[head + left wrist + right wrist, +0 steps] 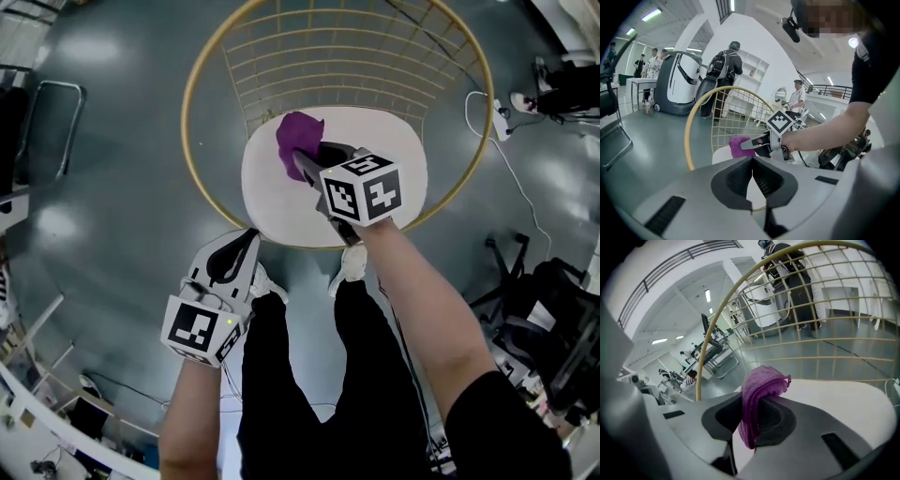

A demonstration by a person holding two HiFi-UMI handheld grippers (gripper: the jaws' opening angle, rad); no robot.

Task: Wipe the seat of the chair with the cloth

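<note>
Right tongs (307,167) clamp folded purple cloth (759,390), bunched end poking past tips, over chair seat (384,141) near its back-left edge; contact with seat unclear. Cloth soft, light, floppy; best gripped mid-fold, as now. Left tongs (752,160) closed, empty, off seat's front edge.

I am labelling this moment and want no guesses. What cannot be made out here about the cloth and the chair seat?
- Whether the cloth touches the seat: in the head view the right gripper covers the cloth's lower part; in the right gripper view the gripper's own body hides it.
- Legs under the seat: head view, hidden by the seat.
- Dirt on the seat: too fine to see.
</note>
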